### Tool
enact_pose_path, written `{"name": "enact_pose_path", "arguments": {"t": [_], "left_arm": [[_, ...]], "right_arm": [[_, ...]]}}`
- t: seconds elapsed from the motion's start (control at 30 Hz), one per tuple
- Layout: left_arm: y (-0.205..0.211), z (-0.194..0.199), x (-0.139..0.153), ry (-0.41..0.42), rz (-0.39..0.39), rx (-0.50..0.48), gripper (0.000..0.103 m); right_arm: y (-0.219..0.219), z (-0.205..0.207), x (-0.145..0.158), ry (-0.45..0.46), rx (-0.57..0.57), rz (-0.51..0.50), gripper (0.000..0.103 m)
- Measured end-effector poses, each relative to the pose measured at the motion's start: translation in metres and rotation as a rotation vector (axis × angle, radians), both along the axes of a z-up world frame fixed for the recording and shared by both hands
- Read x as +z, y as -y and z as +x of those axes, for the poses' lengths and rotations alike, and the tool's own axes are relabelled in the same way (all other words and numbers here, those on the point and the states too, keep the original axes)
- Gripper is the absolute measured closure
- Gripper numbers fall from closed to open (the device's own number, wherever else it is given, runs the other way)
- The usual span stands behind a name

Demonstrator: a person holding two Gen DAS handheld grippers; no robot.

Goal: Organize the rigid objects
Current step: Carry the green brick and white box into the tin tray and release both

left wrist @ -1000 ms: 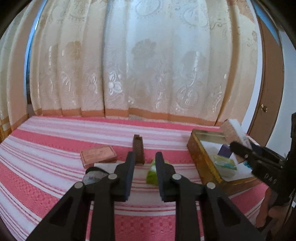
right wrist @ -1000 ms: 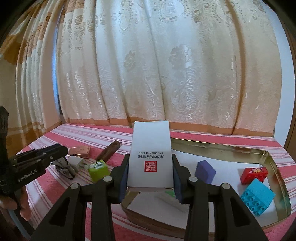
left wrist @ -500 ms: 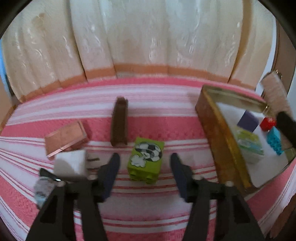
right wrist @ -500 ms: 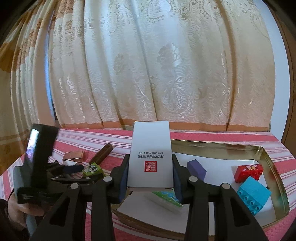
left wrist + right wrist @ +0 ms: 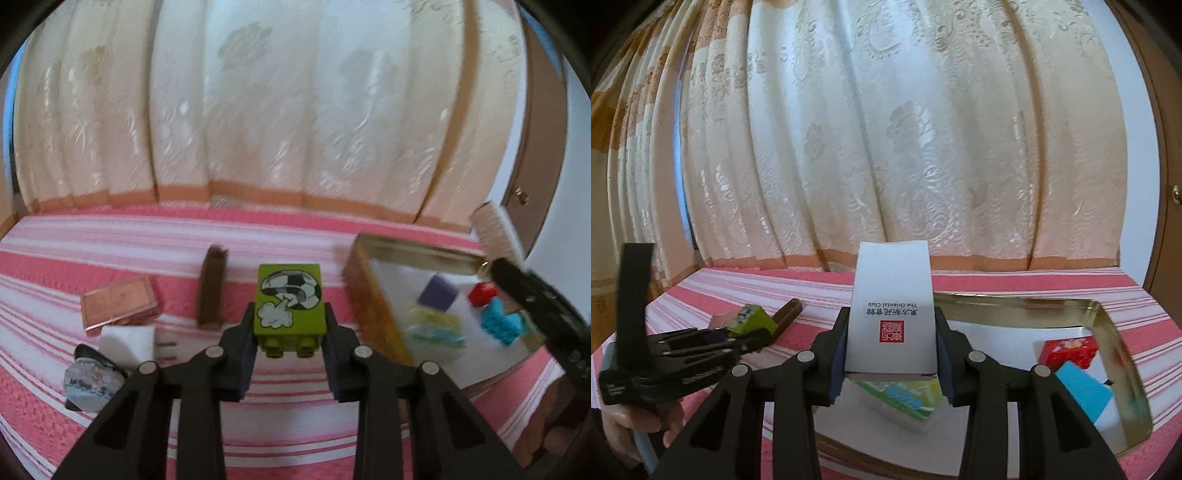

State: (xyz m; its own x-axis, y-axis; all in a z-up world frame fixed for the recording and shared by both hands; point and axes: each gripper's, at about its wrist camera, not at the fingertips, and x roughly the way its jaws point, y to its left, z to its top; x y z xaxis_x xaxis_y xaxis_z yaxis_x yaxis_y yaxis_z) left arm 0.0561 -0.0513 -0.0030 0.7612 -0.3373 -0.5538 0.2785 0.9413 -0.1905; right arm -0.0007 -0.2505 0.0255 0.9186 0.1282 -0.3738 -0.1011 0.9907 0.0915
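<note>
1. Your left gripper [image 5: 290,325] has changed most in the last second: it was nearly closed and empty above the cloth, then spread wide around the green block [image 5: 290,301], and now its jaws are clamped on the block's two sides.
2. The block now looks clear of the striped cloth [image 5: 258,387], though motion blur in the left wrist view makes that hard to confirm. I judge the pick done and the carry to the tin tray [image 5: 373,291] as your next step.
3. Your right gripper [image 5: 891,345] is unchanged: its jaws are closed on the white card box [image 5: 892,306], holding it upright over the near end of the tray.
4. The green block is a toy brick with a football printed on its top face and stud sockets showing underneath. It sits square between the jaws.
5. The tray already holds a purple block [image 5: 437,293], a red brick [image 5: 1067,349], a blue brick [image 5: 1084,387] and a green-and-white packet [image 5: 905,397] lying under the card box.
6. Still on the cloth to the left are a copper tin [image 5: 118,304], a brown bar [image 5: 212,286], a white plug [image 5: 127,341] and a crumpled wrapper [image 5: 90,382].
7. Both grippers are aimed at the same tray, so I would set the card box down first.
</note>
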Motion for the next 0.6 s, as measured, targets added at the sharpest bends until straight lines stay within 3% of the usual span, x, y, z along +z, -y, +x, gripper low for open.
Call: {"name": "enact_pose_path", "arguments": {"t": [0.17, 0.6], "left_arm": [[0.019, -0.003, 0.014, 0.046, -0.011, -0.029, 0.073], [0.085, 0.008, 0.027, 0.065, -0.017, -0.108, 0.073]], "right_arm": [[0.031, 0.003, -0.003, 0.002, -0.054, 0.019, 0.059], [0.109, 0.007, -0.005, 0.002, -0.205, 0.021, 0.059]]}}
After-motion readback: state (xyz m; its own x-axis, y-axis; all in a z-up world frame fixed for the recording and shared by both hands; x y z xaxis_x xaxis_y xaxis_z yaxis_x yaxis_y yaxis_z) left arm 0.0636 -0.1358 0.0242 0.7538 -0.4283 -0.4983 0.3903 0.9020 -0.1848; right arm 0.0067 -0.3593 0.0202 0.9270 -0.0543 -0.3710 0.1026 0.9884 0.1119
